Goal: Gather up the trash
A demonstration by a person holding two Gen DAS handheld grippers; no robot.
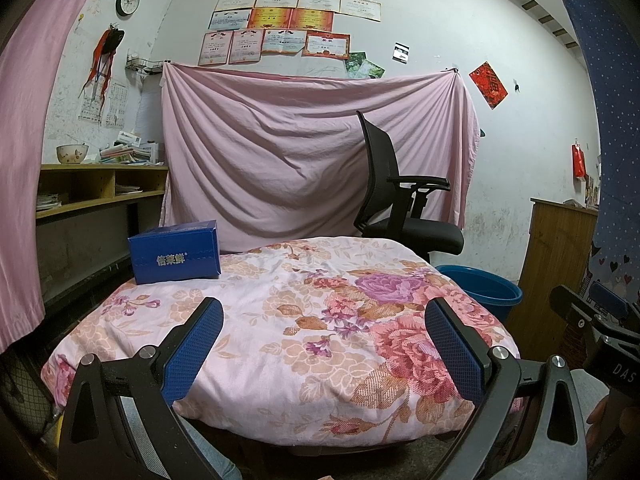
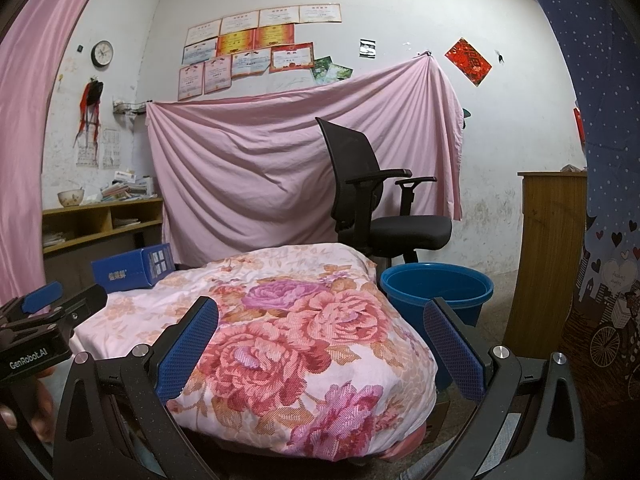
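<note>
While both hover level over the floral quilt [image 1: 280, 320], left gripper [image 1: 324, 344] and right gripper [image 2: 320, 344] are spread wide, holding nothing; blue box [image 1: 175, 253] untouched.

The right tongs [image 2: 320, 344] stand wide apart with nothing between their blue textured pads [image 2: 188, 348], held over a surface covered in pink floral quilted fabric [image 2: 280, 340]. At ten o'clock a blue rectangular cardboard box [image 2: 132, 270] lies on that fabric's far edge. At two o'clock a round blue plastic bucket [image 2: 438, 290] stands on the floor just beside the fabric, with a black mesh-backed office chair [image 2: 380, 200] behind it. The left tongs [image 2: 44, 312] show at nine o'clock.
</note>
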